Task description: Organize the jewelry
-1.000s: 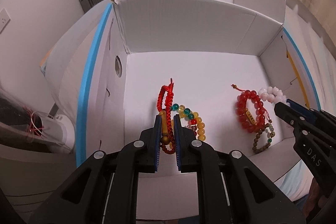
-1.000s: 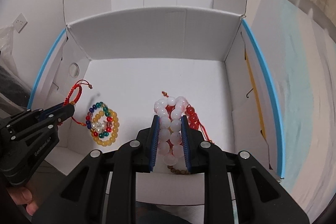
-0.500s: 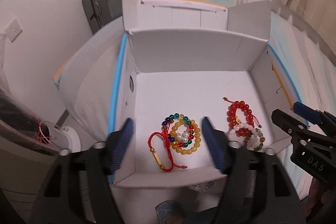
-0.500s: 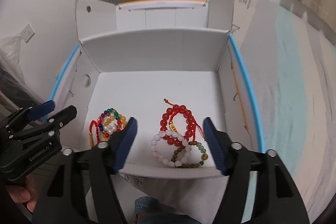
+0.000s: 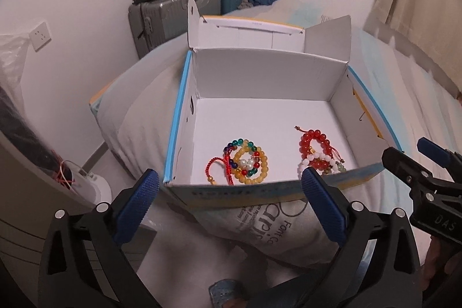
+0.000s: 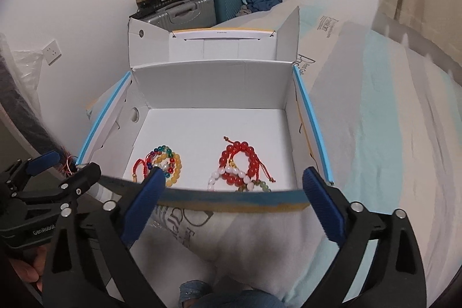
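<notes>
A: Both bracelet piles sit inside the open white cardboard box [image 5: 260, 77]; left gripper [image 5: 231, 198] and right gripper [image 6: 234, 201] have just sprung wide, empty.

B: Drop-off step looks finished. Next probably fetching more jewelry.

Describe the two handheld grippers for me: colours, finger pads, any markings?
Both are black plastic frames with triangular cut-outs and silver screw heads. The left gripper and right gripper each carry two blue, finely ribbed pads. Seen from the other camera, the left body reads "GenRobot" in white and the right "DAS". No cables or sleeves show.
</notes>
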`<state>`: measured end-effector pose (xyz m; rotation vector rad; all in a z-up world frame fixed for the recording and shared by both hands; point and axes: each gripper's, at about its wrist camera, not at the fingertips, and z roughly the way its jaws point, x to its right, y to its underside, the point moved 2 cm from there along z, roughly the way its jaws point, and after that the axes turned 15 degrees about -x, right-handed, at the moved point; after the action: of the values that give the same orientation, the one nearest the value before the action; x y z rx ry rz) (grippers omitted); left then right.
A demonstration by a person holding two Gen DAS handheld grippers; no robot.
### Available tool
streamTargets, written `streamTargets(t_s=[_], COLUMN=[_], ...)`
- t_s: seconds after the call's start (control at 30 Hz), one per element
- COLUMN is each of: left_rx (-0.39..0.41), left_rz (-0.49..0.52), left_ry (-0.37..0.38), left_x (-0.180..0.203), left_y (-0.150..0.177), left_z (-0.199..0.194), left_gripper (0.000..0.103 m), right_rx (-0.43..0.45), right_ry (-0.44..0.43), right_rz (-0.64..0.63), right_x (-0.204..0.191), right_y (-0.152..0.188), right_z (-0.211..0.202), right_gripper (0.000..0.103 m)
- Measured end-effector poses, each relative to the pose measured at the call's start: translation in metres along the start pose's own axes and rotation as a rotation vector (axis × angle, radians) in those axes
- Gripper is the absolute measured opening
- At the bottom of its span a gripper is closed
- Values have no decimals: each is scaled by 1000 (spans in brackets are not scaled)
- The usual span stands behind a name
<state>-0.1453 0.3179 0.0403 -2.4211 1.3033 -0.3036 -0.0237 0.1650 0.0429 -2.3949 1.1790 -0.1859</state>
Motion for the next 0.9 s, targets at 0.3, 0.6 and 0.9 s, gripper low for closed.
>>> streamTargets(t_s=[0.3,0.6,0.9], left_rx=[38,27,15], left_rz=[24,34,24], left_ry=[-4,6,54], left_x=[8,12,9], left_y=[22,24,24], left_z=[-8,-9,-7], left_gripper=[97,97,97], right_rx=[20,15,10], right_ry=[3,7,11], right_rz=[18,27,32], right_x=[2,4,7], right_y=[26,33,34], right_z=[-9,-11,-10], right_gripper=[95,95,95])
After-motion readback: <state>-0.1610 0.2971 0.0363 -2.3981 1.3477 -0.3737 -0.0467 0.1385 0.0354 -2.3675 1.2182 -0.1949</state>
